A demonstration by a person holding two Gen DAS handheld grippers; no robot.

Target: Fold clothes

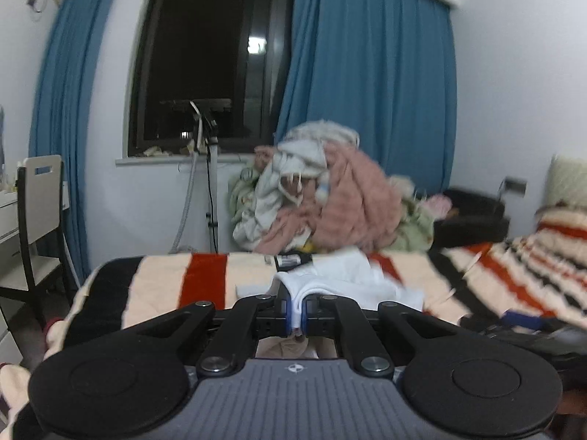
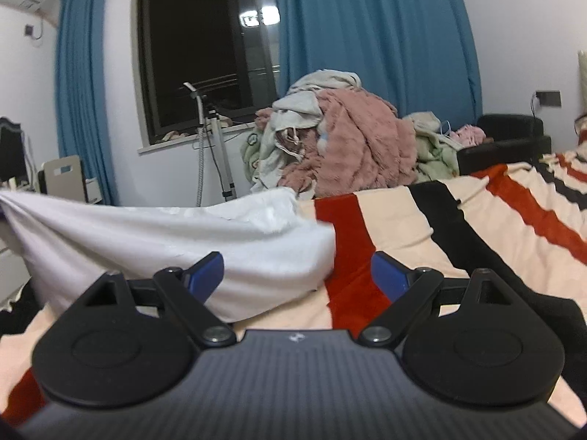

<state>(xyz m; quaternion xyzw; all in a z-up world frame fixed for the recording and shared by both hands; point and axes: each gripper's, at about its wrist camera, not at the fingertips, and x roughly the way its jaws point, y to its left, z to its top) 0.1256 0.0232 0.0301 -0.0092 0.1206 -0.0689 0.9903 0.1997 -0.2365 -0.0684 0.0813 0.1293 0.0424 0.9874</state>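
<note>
Your left gripper is clamped on a fold of the white garment: its blue pads are drawn together with a thin ridge of white cloth pinched between them, and the rest of the fabric spreads forward and to the right from the fingertips over the striped blanket. In the right wrist view the same white garment rises from the striped blanket toward the left edge of the picture, stretched taut up to a raised corner there, with its lower edge drooping onto the bed. Your right gripper has its jaws wide apart and holds nothing; the left blue pad sits in front of the cloth's lower edge, though whether it touches is unclear, while the right pad is over bare blanket on a red stripe, apart from the cloth. So the garment lies mostly to the left of your right gripper, with only its near right corner reaching between the fingers. Beyond the bed, a pile of clothes in pink, pale green and grey is heaped below the dark window and blue curtains.
</note>
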